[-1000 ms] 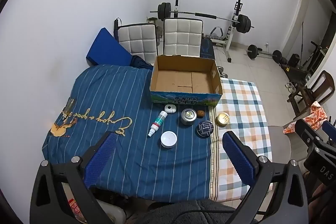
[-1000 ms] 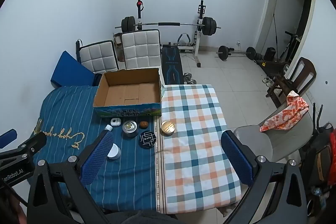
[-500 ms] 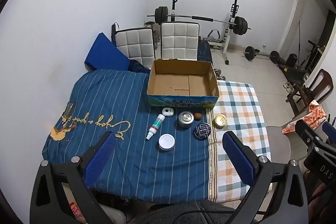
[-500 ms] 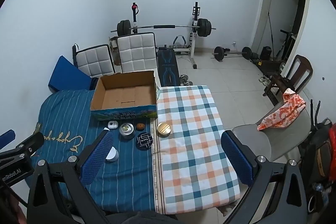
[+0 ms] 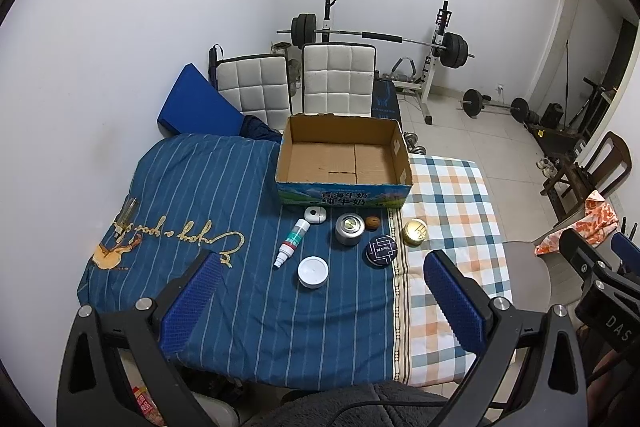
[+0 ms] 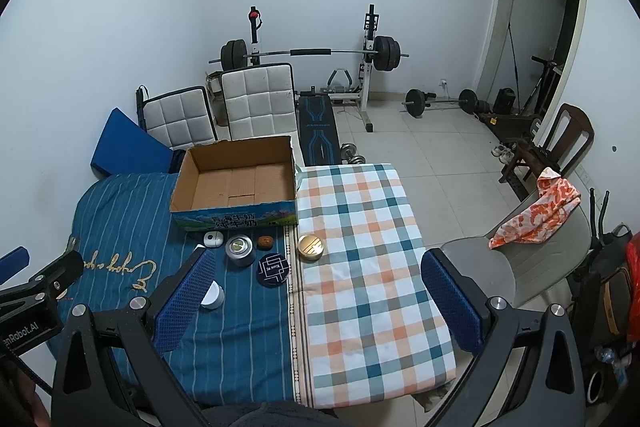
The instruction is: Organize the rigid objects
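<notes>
An empty cardboard box (image 5: 344,157) stands at the far side of the cloth-covered table, also in the right wrist view (image 6: 236,181). In front of it lie a white bottle (image 5: 292,242), a white round case (image 5: 315,215), a silver tin (image 5: 349,229), a brown nut (image 5: 373,222), a dark round tin (image 5: 381,250), a gold tin (image 5: 415,232) and a white jar (image 5: 313,271). My left gripper (image 5: 322,301) is open and empty, held above the near table edge. My right gripper (image 6: 316,301) is open and empty over the table's near side.
The table has a blue striped cloth (image 5: 192,195) on the left and a checked cloth (image 6: 360,251) on the right. Two white padded chairs (image 5: 336,79) stand behind the box. A grey chair with an orange cloth (image 6: 536,211) is at the right. Weights lie on the floor.
Both grippers have drawn back and risen a little, so the table and objects look smaller and farther. Nothing on the table has moved.
</notes>
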`<state>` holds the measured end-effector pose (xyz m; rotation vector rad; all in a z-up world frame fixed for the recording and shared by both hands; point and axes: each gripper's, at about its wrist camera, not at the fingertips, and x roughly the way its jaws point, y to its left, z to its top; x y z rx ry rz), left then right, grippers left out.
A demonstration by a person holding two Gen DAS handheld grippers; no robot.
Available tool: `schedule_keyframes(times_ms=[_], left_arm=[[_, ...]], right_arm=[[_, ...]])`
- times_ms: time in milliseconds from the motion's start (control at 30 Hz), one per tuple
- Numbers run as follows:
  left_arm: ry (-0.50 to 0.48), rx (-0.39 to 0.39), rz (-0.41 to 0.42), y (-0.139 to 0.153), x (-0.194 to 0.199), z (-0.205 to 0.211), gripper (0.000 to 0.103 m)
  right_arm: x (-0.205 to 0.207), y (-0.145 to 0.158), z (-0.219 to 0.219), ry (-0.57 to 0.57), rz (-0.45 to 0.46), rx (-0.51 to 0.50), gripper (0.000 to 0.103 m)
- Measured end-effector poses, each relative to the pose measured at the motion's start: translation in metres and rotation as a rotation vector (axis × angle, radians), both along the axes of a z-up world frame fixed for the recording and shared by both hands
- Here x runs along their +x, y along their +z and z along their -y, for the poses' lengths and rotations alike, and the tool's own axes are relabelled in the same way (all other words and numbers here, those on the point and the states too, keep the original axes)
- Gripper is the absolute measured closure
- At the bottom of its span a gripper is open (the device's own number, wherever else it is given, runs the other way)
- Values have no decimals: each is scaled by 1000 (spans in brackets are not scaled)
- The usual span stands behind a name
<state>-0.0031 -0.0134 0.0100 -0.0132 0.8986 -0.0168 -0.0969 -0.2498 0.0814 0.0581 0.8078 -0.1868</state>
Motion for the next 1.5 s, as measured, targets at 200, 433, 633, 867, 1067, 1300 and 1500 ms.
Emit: schedule_keyframes(times_ms=[200,433,633,867,1067,1300,1500], left_arm=[[2,2,0,-4,-4,2,0],[9,-2,-18,-10,-5,-1,0],[18,-2,-25,-10,-2,-7,0],[19,-1,-26,-11,-2,-8,0],[18,-3,-25,-11,-3,-8,0],[20,-2,-25,-10,-2,-8,0],[20,-3,-27,-10,0,-8,0]], right_arm=[[2,-2,-2,17,-12,2,0],[10,-11,-8,33,-22,0,0],[12,-16,-10,41,-30,2,0],[13,-18,-11,43,-31,1,0],[12,-19,-11,41,-30,1,0],[12,-21,-12,40,-29,1,0],[14,-25,-13,36,-27,0,0]])
